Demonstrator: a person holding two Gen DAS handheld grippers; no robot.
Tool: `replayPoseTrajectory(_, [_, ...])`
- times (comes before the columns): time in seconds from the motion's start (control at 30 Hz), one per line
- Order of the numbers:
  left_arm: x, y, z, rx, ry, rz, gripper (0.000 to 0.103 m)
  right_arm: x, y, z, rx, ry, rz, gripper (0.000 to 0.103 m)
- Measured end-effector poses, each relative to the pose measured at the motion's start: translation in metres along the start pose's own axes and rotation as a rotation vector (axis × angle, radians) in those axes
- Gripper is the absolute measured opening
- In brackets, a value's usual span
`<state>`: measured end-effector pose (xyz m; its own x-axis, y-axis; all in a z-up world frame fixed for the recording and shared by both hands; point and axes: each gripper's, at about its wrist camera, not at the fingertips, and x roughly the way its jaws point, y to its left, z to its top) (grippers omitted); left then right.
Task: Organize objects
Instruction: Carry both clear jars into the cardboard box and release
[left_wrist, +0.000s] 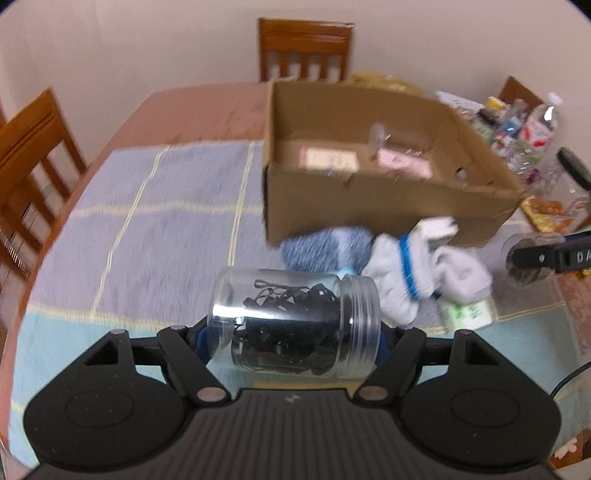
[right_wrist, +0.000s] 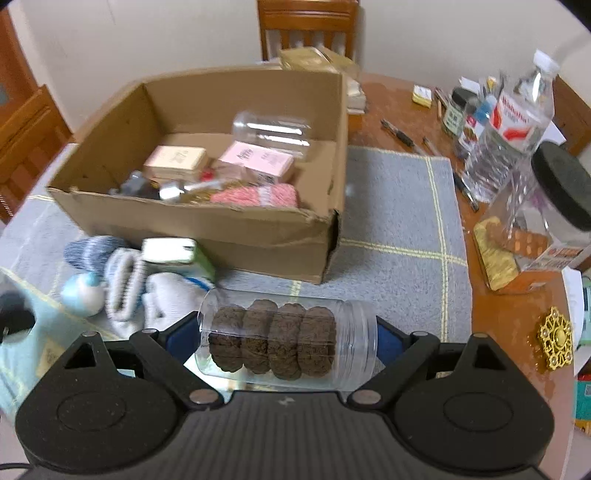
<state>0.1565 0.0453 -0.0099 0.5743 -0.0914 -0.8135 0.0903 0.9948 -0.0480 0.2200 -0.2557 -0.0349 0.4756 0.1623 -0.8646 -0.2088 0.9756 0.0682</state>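
Left of cardboard box, open cloth

You've got two clear jars in play here, one stuffed with black bands and one with brown cookies, four cookies by my count. Landmark is the single cardboard box: inside it sit two small pale boxes, a cream one and a pink one, plus one empty clear jar and one pink yarn ball. Just in front of the box, one blue yarn ball and a white sock pile I can't count. Right of the box, one water bottle and one black-lidded jar. Behind it, one chair.
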Motion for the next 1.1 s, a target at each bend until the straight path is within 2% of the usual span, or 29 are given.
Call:
replayPoseTrajectory(0.3, [-0.02, -0.004, 0.072, 0.095, -0.115, -0.067, 0.076, -0.043, 0.017, 0.023, -0.072, -0.095, 0.028, 0.096])
replayPoseTrajectory(0.57, [0.003, -0.012, 0.148, 0.148, -0.175, -0.068, 0.076, -0.056, 0.032, 0.064, -0.095, -0.184, 0.047, 0.096])
replayPoseTrajectory(0.83, [0.052, -0.024, 0.206, 0.174, -0.147, -0.092, 0.076, -0.029, 0.047, 0.103, -0.09, -0.184, 0.044, 0.096])
replayPoseTrajectory(1.1, [0.086, -0.032, 0.225, 0.179, -0.104, -0.088, 0.076, -0.001, 0.068, 0.12, -0.106, -0.159, 0.057, 0.096])
